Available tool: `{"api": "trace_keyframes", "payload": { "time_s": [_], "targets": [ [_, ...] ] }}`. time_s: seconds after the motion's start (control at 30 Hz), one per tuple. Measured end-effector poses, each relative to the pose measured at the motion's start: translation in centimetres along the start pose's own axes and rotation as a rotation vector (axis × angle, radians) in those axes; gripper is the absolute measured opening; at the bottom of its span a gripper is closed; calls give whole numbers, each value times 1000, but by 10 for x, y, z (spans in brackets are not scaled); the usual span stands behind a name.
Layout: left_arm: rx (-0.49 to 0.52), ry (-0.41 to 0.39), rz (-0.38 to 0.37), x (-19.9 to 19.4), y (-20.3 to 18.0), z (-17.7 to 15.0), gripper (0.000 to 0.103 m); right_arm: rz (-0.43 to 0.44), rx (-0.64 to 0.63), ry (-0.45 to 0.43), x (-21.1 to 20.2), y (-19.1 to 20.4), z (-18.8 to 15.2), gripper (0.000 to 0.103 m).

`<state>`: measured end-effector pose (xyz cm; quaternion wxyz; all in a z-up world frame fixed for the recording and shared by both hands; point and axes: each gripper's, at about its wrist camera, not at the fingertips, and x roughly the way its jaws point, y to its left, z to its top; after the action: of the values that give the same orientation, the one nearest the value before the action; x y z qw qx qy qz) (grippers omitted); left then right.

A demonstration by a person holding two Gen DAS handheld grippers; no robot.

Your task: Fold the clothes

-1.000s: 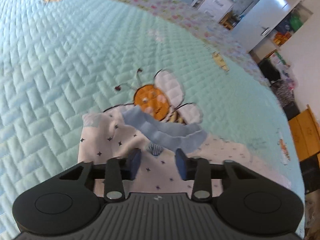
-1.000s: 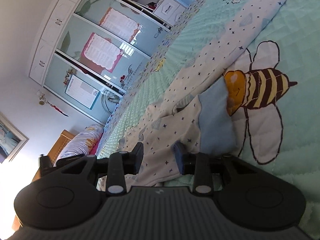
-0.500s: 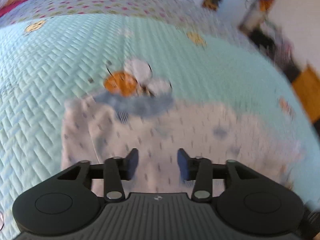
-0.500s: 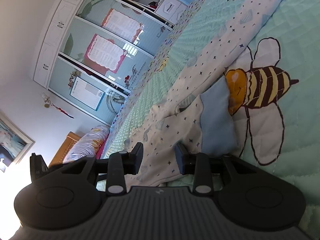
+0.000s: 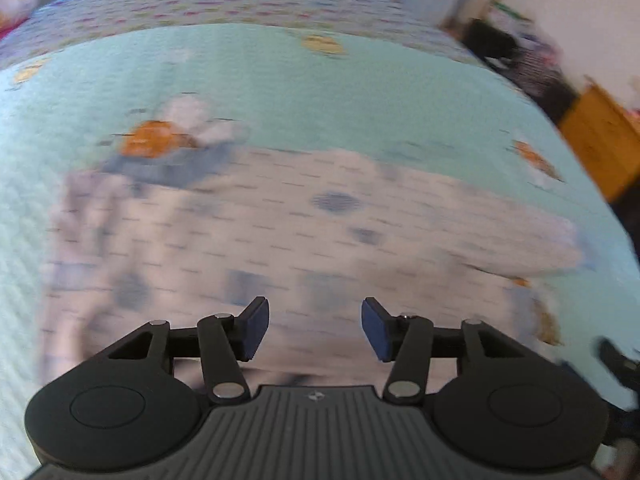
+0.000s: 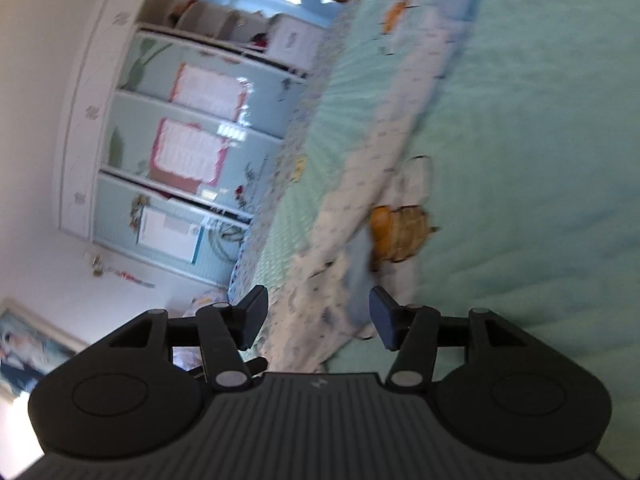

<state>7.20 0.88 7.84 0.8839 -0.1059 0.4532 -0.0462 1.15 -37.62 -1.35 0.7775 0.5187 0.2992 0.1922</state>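
A white garment with small dark stars and a blue waistband (image 5: 280, 216) lies spread on the mint quilted bedspread (image 5: 360, 88). My left gripper (image 5: 315, 328) is open and empty, raised above the garment's near part. In the right wrist view the same garment (image 6: 360, 216) runs away along the bed, its blue band beside an orange bee print (image 6: 396, 236). My right gripper (image 6: 318, 316) is open and empty, hovering over the garment's near end. Both views are motion-blurred.
The bed's floral border (image 5: 200, 4) lies at the far side. A wooden cabinet (image 5: 600, 140) and dark clutter stand to the right. In the right wrist view a wardrobe with posters on its doors (image 6: 188, 148) faces the bed.
Both grippers have pulled back and up from the garment, and both jaws have opened wider. The left view now takes in much more of the garment.
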Motion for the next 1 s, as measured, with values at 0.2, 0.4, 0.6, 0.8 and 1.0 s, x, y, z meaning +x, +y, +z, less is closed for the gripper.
{"api": "trace_keyframes", "payload": {
  "time_s": [0.2,0.4,0.6,0.8,1.0],
  "targets": [
    [8,66,9,31,-19,-16,53,29,45,23,5,-12,2,57],
    [-42,32,-38,-3,-21,-19,53,27,73,32,6,-9,18,57],
    [-94,76,-29,-33,-16,-64,54,-105,-18,157,36,6,34,57],
    [-81,148,65,-51,1,-96,54,-172,-71,217,58,17,35,57],
    [-128,169,92,-62,29,-111,54,-194,-85,231,58,21,33,57]
  ]
}}
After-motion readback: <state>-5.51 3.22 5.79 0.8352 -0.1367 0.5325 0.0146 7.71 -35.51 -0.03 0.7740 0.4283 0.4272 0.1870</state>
